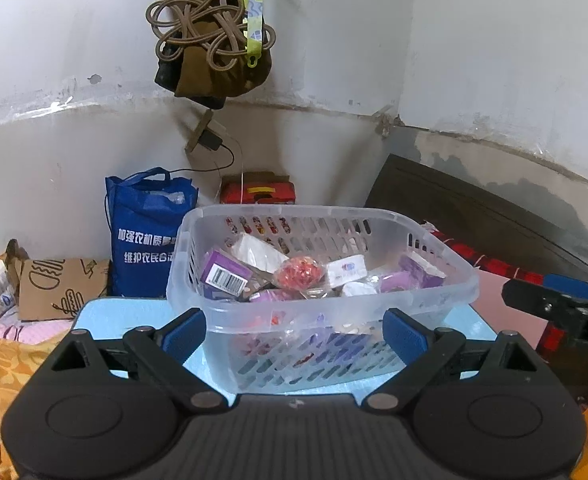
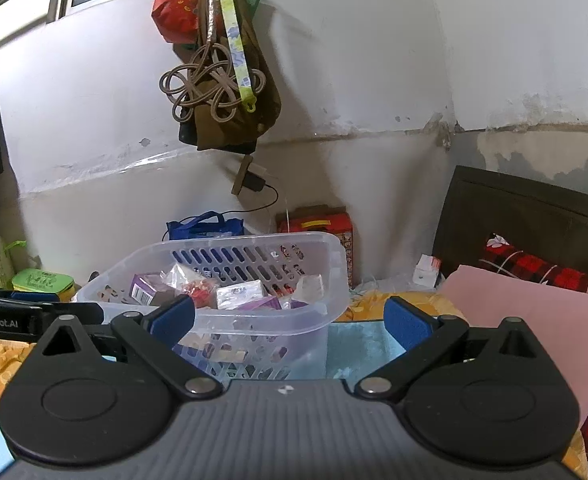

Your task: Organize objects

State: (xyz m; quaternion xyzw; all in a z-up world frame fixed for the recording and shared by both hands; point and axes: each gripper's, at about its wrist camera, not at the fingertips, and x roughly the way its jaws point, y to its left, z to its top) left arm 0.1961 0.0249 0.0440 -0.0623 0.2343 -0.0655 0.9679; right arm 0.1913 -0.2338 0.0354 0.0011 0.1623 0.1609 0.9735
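I had the clear plastic basket (image 1: 321,280) dead ahead of the left gripper (image 1: 294,330), its near wall sitting between the wide-open, empty jaws, so the left hand was plainly the nearer one. From the right gripper (image 2: 290,320) the same basket (image 2: 230,280) lay ahead and off to the left, only its near right corner reaching between jaws that were equally wide and held nothing. The basket's long axis ran roughly across the left wrist view. It stood on a light blue desk (image 1: 134,308) and was already heaped with small packets: a purple box with a barcode (image 1: 224,274), a red wrapped sweet (image 1: 297,274), a white packet (image 1: 345,270). Nothing loose lay on the desk that I could see. A blue tote bag (image 1: 146,232) and a red carton (image 1: 258,192) stood behind by the wall, well clear. The tall basket wall itself, I judged, would block any low reach inside.
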